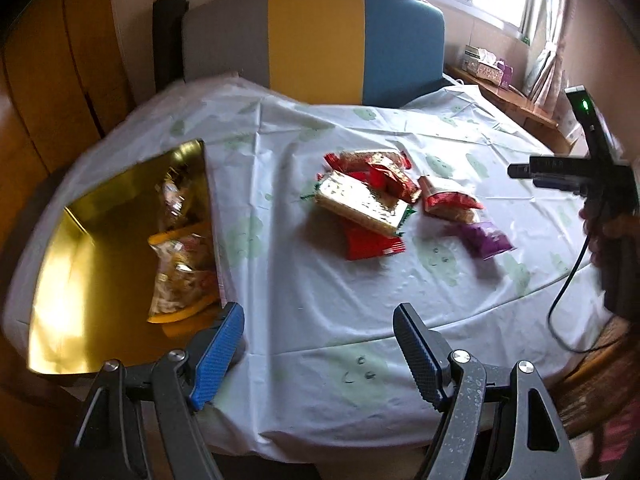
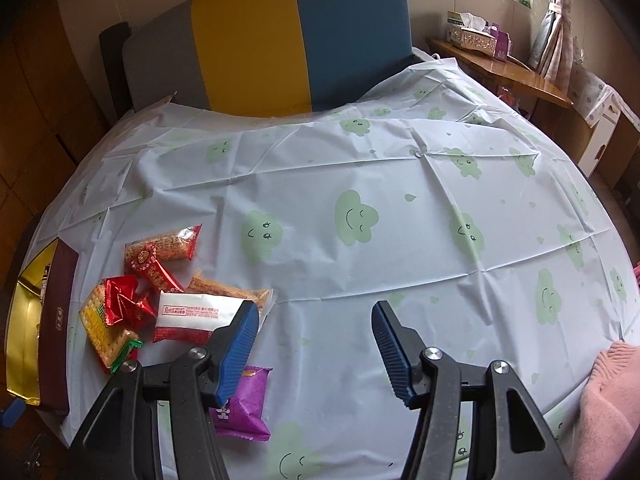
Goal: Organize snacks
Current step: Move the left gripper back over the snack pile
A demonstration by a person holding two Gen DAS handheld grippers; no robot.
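Observation:
A gold-lined box [image 1: 92, 264] sits at the table's left edge with a clear snack bag [image 1: 180, 272] inside; in the right wrist view the box [image 2: 24, 320] has a maroon outer wall. A pile of snack packets [image 1: 368, 196] lies mid-table: a cracker pack [image 2: 102, 328], red wrappers, a white-and-red packet [image 2: 192, 316]. A purple packet [image 1: 486, 238] lies nearest the front edge, also as the purple packet [image 2: 242, 408]. My left gripper [image 1: 320, 356] hangs open and empty beside the box. My right gripper [image 2: 316, 344] is open and empty, its left finger above the purple packet.
A white tablecloth [image 2: 400, 208] with green smiling clouds covers the round table. A grey, yellow and blue chair back [image 1: 312, 36] stands behind it. A wooden side shelf [image 2: 508, 68] with tissue boxes is at the far right. A pink sleeve [image 2: 612, 392] shows at the lower right.

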